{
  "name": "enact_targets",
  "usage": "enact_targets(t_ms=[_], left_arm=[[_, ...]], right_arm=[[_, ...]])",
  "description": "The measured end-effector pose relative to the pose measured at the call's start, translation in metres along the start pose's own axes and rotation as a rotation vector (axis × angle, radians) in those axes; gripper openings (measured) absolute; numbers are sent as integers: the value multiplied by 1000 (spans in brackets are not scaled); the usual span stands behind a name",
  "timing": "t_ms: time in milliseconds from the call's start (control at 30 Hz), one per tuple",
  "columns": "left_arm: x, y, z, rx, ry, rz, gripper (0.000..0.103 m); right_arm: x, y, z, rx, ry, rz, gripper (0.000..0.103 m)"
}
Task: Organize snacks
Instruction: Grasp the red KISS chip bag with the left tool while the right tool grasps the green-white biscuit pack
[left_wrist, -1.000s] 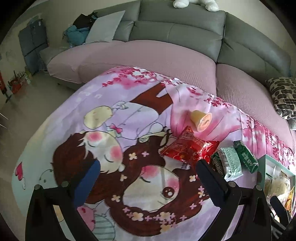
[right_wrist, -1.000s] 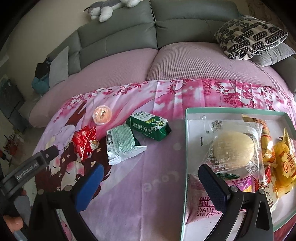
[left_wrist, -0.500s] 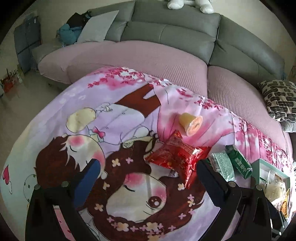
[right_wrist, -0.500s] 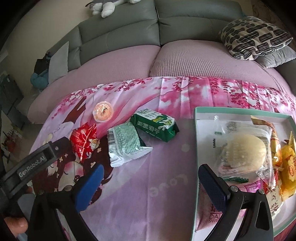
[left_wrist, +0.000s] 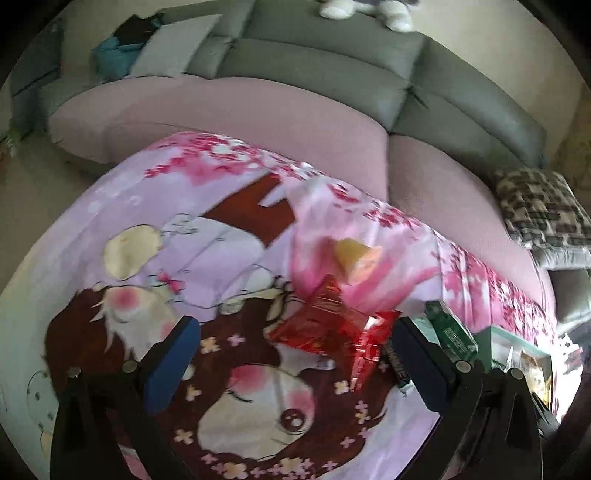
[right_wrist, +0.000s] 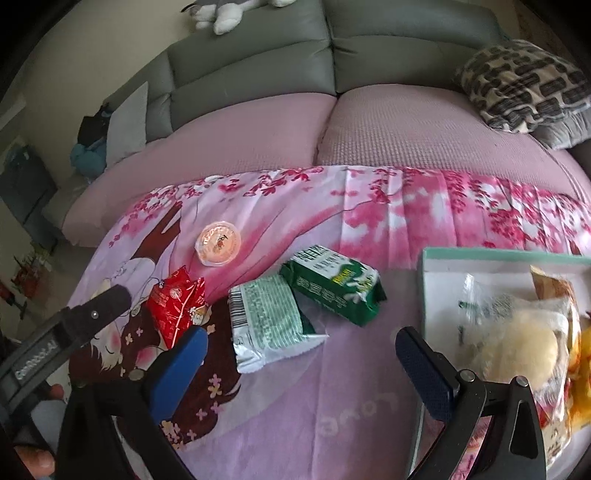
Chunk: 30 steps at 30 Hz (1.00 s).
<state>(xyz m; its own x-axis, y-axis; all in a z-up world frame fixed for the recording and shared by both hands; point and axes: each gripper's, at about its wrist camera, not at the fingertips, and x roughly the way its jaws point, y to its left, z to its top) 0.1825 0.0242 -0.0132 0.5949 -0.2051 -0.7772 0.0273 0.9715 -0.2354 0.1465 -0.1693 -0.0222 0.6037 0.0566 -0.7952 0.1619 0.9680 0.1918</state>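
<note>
Four snacks lie loose on the cartoon-print cloth over the table: a red foil packet, a pale green wrapper, a dark green packet and a jelly cup, while the box at 3 o'clock in the right wrist view already holds a clear-bagged bun and some yellow packs. The left gripper has its fingers wide apart and empty, with the red foil packet just ahead of them toward 1 o'clock; the right gripper is likewise spread and empty, hanging over the pale green wrapper, whose near corner lies between its fingers. The likeliest trouble, I judge, is a thin grasp: both wrappers look flat, slick and crinkly, so fingers closing too high could skid off the foil, or pinch only a sealed edge and let the packet swing and drop on the way to the box. Closing too low may gather the cloth along with the snack, dragging its neighbours. The pale wrapper overlaps or touches the dark green packet at 1 o'clock, so lifting one could nudge the other. The two grippers work close together, and the left wrist view is blurred, so a collision between them is also possible
</note>
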Motion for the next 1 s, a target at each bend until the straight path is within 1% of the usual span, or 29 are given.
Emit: enact_targets(t_ms=[133, 267, 300, 333, 367, 500, 533, 567, 633, 667, 767, 867, 933, 967, 1000], left_arm=[[16, -9, -3, 25, 41, -53, 103], [33, -15, -6, 40, 76, -86, 101], [36, -16, -6, 44, 82, -89, 97], [40, -17, -6, 47, 88, -90, 86], [43, -18, -6, 45, 97, -93, 81], [47, -19, -7, 50, 94, -93, 80], [48, -20, -7, 53, 98, -99, 76], [48, -22, -7, 58, 100, -98, 75], [46, -24, -6, 68, 97, -94, 72], [45, -24, -6, 71, 98, -95, 69], [43, -24, -5, 64, 106, -101, 67], [40, -24, -4, 64, 114, -99, 65], [39, -25, -5, 66, 121, -92, 64], [37, -26, -5, 70, 123, -87, 59], [36, -27, -5, 72, 125, -79, 58]], right_arm=[[15, 7, -2, -29, 33, -5, 96], [29, 15, -6, -64, 54, -15, 95], [34, 17, -7, -71, 63, -13, 92], [37, 18, -7, -73, 68, -12, 89], [40, 19, -8, -77, 73, -11, 88], [47, 19, -9, -86, 71, -16, 86], [48, 19, -8, -89, 70, -17, 85], [49, 20, -8, -92, 68, -19, 84], [49, 21, -7, -97, 62, -25, 72], [49, 21, -6, -99, 61, -27, 70], [49, 21, -6, -101, 54, -24, 69], [47, 22, -7, -106, 50, -17, 66], [44, 24, -8, -114, 43, 3, 56], [43, 26, -8, -118, 41, -1, 56], [43, 27, -8, -125, 43, -6, 56]])
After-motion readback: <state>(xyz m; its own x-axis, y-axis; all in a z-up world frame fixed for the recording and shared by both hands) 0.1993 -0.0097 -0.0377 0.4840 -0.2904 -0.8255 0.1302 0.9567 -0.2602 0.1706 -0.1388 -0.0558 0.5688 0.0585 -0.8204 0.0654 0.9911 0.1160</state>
